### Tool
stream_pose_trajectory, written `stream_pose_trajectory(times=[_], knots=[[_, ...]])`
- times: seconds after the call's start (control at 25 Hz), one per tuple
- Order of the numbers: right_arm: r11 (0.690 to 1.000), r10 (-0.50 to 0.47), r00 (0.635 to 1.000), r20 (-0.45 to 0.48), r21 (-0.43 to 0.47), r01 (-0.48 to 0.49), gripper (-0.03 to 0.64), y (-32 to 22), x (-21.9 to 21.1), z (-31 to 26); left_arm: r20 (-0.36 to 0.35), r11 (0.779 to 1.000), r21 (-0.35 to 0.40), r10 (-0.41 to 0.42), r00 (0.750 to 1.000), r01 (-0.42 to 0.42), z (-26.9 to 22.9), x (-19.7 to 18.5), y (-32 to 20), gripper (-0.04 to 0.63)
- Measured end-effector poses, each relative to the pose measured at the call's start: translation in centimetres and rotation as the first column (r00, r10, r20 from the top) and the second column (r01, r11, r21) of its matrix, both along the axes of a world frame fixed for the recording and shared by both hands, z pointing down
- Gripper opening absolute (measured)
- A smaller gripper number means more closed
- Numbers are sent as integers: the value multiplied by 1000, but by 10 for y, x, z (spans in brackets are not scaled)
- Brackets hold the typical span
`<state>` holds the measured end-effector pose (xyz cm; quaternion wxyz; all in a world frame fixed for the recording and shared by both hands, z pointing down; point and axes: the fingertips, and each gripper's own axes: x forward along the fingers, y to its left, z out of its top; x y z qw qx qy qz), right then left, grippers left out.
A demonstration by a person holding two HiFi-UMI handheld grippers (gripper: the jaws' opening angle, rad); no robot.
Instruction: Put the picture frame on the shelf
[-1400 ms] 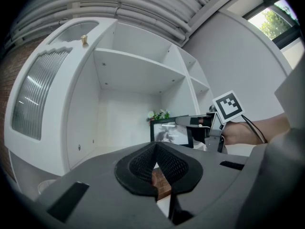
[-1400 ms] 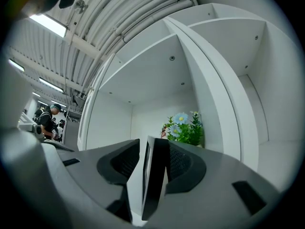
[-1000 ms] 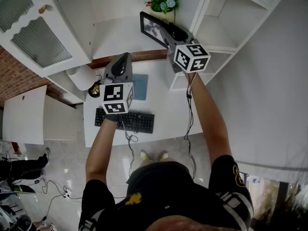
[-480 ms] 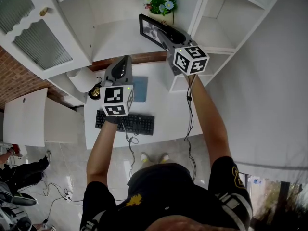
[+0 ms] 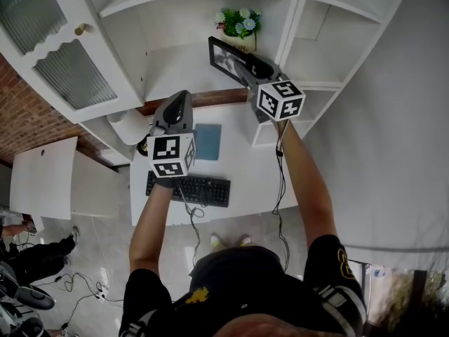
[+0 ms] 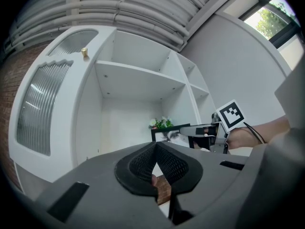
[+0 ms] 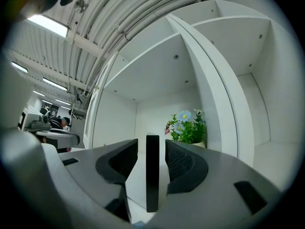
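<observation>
Right claw (image 7: 151, 149): jaws have just been opening and now stand apart. The picture frame (image 7: 152, 185) sits edge-on between them, with a gap on each side and neither pad pressing it. The frame stands upright on the shelf (image 5: 175, 55), just beside the flower pot (image 5: 238, 23). Left claw (image 6: 155, 147): tips together, nothing between them, held above the table (image 5: 245, 167).

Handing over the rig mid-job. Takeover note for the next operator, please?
Left gripper: shut, empty, over the desk.
Right gripper: at the shelf, jaws have just been opening; picture frame between them, gaps either side.
Frame: upright, seemingly resting on the shelf beside the flower pot.
Done: placing, release. Left: back the right gripper straight out without tipping the frame.
</observation>
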<state>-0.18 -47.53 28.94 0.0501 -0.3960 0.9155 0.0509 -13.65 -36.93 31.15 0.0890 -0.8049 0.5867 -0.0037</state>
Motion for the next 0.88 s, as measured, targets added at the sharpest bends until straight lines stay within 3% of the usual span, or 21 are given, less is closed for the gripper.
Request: stream_pose_trajectory(times=[0.88], knots=[[1000, 23, 1000, -15, 11, -23, 166, 14, 9, -7, 11, 999, 5, 41, 999, -41, -5, 14, 14, 18]])
